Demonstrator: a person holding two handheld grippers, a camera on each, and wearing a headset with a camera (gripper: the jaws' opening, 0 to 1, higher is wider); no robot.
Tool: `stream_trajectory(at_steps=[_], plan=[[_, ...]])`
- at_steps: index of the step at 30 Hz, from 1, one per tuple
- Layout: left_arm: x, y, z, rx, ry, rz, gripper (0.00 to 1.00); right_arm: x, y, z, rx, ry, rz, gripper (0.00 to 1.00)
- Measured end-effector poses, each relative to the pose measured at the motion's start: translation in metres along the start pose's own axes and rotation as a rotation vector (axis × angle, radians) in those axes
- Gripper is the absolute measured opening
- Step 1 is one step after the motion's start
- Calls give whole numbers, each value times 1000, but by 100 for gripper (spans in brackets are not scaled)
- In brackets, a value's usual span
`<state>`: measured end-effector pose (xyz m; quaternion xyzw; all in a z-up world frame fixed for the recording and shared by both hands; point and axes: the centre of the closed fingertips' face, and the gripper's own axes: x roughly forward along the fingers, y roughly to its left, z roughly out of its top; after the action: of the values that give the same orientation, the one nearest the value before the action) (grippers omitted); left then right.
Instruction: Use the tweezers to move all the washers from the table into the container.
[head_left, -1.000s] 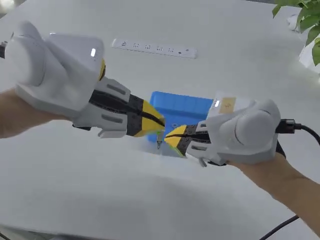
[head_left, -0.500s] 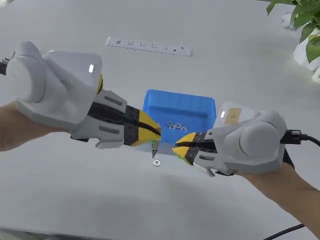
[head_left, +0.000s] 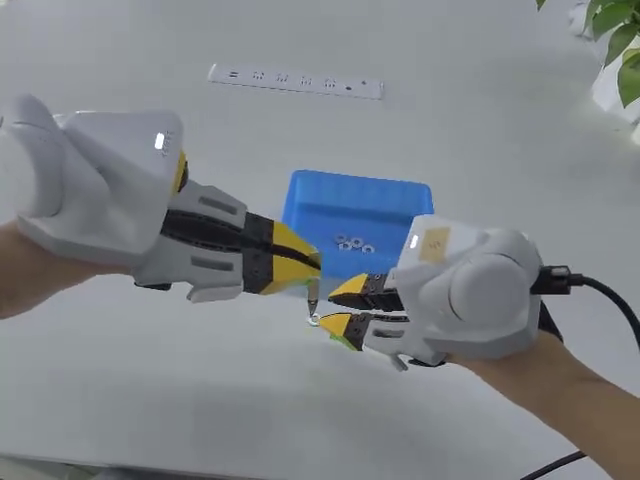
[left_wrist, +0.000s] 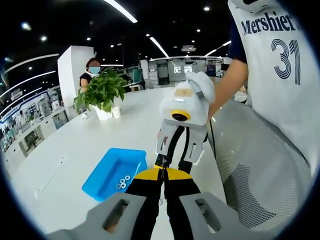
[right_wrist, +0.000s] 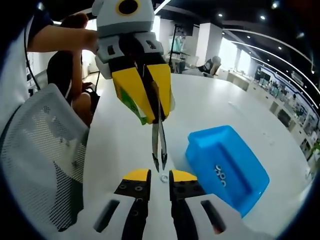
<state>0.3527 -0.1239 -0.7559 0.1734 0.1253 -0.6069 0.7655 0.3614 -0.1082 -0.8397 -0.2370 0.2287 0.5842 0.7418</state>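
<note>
1. My left gripper (head_left: 300, 262) is clamped tight on the tweezers (right_wrist: 158, 131). Their tips hang right by one washer (right_wrist: 162, 177) on the table (head_left: 150, 380), near the blue container (head_left: 350, 205).
2. My right gripper (head_left: 338, 306) has its jaws apart and holds nothing. The washer lies between its tips.
3. The washer is small and flat. I think the tips could slip off it or flick it away if I pinch crooked.
4. The two grippers are very close. A bump could knock the washer.
5. I cannot tell if the tips touch the washer. My grippers may hide other washers on the table. The washers in the container (head_left: 353, 244) are too small to count.
</note>
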Motion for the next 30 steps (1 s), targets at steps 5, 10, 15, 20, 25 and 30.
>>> stream_trajectory(at_steps=[5,10,15,20,25,30], plan=[[2,-1,5,-17,-24,-15,5,3,-5,5,-5,-21,-5,16],[4,0,3,-19,-16,-18,5,6,-7,5,-17,-25,1,13],[4,-1,0,-25,-14,-22,5,8,-4,2,-10,-26,15,11],[7,-2,-9,-34,3,-27,5,12,-3,-6,-17,0,18,11],[9,-2,-15,-38,20,-30,5,16,-3,-13,6,9,25,11],[9,-1,-19,-37,33,-33,5,22,-3,-14,26,7,33,11]])
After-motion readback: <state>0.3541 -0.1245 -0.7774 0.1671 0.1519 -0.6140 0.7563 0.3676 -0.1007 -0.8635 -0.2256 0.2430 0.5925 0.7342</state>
